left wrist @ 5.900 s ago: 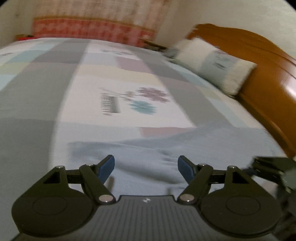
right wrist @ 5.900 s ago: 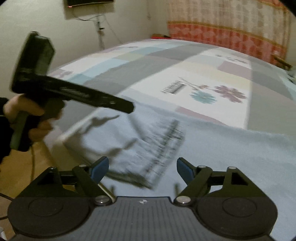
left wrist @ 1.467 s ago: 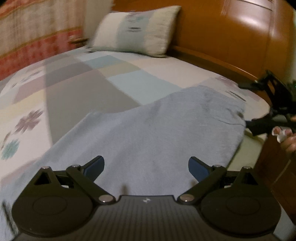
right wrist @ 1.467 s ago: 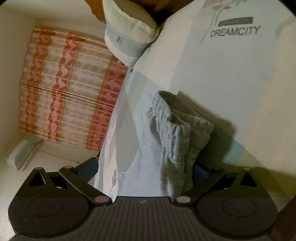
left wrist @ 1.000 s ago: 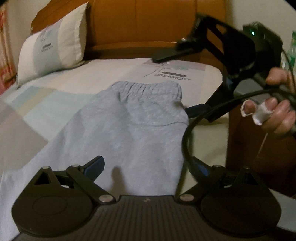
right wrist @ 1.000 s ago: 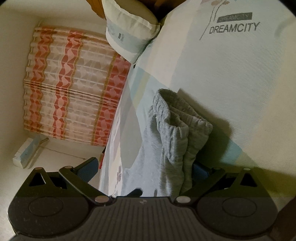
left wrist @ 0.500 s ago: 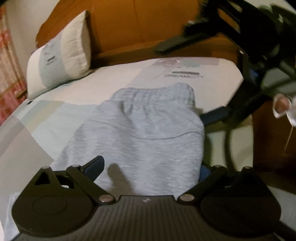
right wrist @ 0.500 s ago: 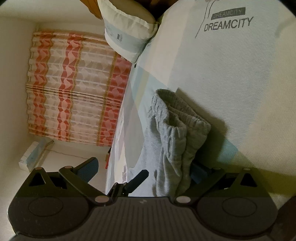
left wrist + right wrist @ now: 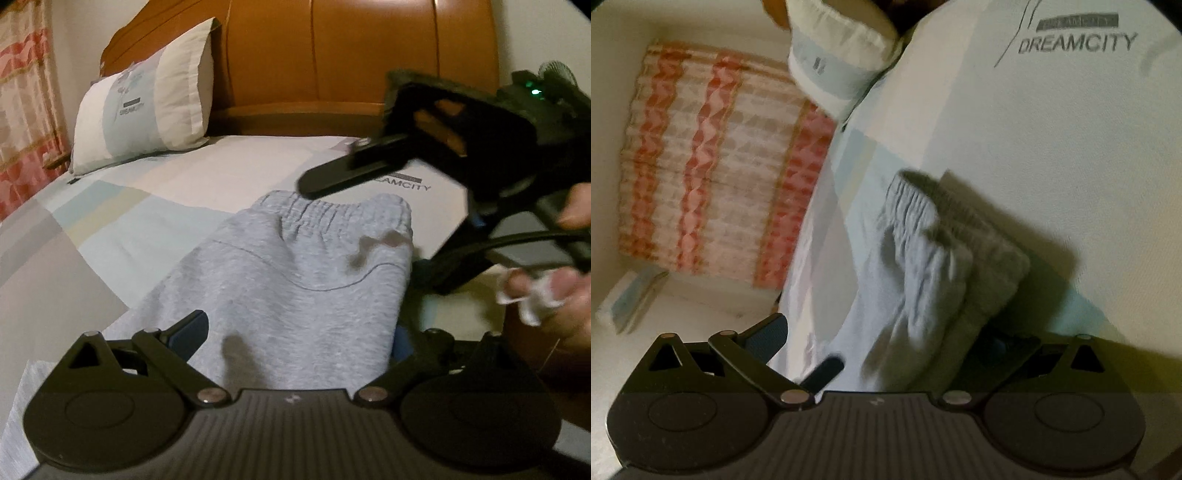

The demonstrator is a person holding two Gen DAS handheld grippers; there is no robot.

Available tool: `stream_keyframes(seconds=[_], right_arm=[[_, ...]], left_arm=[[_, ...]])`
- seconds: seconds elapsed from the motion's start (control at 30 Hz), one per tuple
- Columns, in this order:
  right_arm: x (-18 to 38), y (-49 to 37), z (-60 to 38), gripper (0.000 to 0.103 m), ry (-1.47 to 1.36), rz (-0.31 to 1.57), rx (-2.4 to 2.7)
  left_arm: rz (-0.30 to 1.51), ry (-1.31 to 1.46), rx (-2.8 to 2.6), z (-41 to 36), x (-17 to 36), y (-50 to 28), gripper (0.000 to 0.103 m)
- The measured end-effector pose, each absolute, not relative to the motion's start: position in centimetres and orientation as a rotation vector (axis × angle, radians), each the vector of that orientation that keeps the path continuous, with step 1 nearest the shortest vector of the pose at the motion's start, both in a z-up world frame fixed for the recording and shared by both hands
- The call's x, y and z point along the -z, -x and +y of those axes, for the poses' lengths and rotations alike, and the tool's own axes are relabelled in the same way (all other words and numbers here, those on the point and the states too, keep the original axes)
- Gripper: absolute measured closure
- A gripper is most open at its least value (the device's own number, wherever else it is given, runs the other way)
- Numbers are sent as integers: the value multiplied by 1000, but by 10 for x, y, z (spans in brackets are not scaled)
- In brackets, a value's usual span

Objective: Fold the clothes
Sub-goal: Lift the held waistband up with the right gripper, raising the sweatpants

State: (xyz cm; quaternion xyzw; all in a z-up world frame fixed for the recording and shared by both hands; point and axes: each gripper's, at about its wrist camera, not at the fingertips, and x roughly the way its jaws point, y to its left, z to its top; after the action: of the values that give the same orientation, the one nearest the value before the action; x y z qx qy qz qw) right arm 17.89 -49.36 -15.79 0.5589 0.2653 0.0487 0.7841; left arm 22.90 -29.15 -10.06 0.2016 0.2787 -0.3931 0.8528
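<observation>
Left hand-held gripper (image 9: 299, 334) spread wide, one blue pad (image 9: 190, 330) over the cloth, the other tucked past the garment's right edge; nothing pinched. Looks poised to catch that side edge, though only a guess. Right hand-held gripper (image 9: 882, 341) likewise splayed, fingers apart, straddling the bunched corner of the grey sweatpants (image 9: 295, 280) rather than clamping it, judging by the wide gap. Seen from the left wrist view, right gripper hanging over the waistband, carried in a hand (image 9: 554, 295) with a bandaged finger.

Sweatpants lying flat on the bed (image 9: 229, 170), elastic waistband (image 9: 332, 210) toward the wooden headboard (image 9: 351, 66), legs running back under the left gripper. Along the right side, near the bed's edge, fabric lifted and doubled into a thick ridge, clear in the right wrist view (image 9: 945, 266). Probably both tools lined up along that same long edge for a lengthwise fold, one near the waist, one lower down.

Pillow (image 9: 147, 99) well apart, up by the headboard; patterned curtain (image 9: 713, 166) beyond.
</observation>
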Motion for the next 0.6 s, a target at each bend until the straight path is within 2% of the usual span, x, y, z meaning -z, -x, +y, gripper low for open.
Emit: stream_keyframes(seconds=[0.33,0.4,0.53,0.6], right_arm=[[163,-179,-492,1,-1134,490,-145],[164,-176,-490,4,-1102,481,-146],[166,-170,-487,19,-1036,464,-148],[166,-167,-485,21,-1008,454,-146]], left_arm=[[728,-500,859,-248,111,-210,6],[754,-511,829,-231,112,-205,6],[771,-479,769,-192,106,-197,5],[777,-452,748,-176,103,-195,5]])
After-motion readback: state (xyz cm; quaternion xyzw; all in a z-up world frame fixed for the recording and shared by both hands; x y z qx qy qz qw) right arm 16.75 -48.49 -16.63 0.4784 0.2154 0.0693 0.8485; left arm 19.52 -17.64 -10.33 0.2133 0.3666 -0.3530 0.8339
